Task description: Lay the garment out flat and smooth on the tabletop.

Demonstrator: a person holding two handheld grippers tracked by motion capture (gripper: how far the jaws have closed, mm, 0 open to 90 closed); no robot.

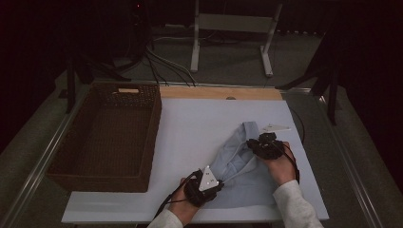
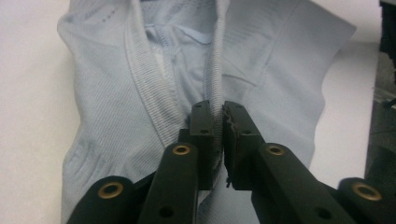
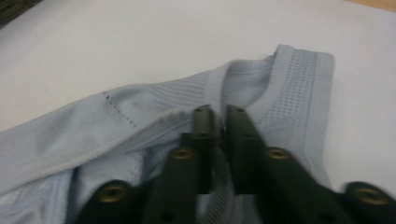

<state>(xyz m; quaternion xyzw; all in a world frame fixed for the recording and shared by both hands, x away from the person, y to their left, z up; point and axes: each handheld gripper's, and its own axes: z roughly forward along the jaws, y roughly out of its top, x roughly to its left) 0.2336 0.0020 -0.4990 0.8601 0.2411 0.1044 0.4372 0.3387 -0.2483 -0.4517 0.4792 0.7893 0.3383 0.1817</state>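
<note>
While both grippers pinch the pale blue shirt (image 1: 240, 166), slip is the main risk. Left gripper (image 2: 218, 122) has its jaws clamped on the ribbed collar edge (image 2: 215, 70), which runs straight up from between the tips. Right gripper (image 3: 221, 119) has its jaws together on mesh fabric bunched between them, hold looks thin. Uneven pull could tear it free or drag the shirt sideways. Wicker basket (image 1: 107, 133) sits well off to the left gripper's outer side, nothing blocking.
</note>
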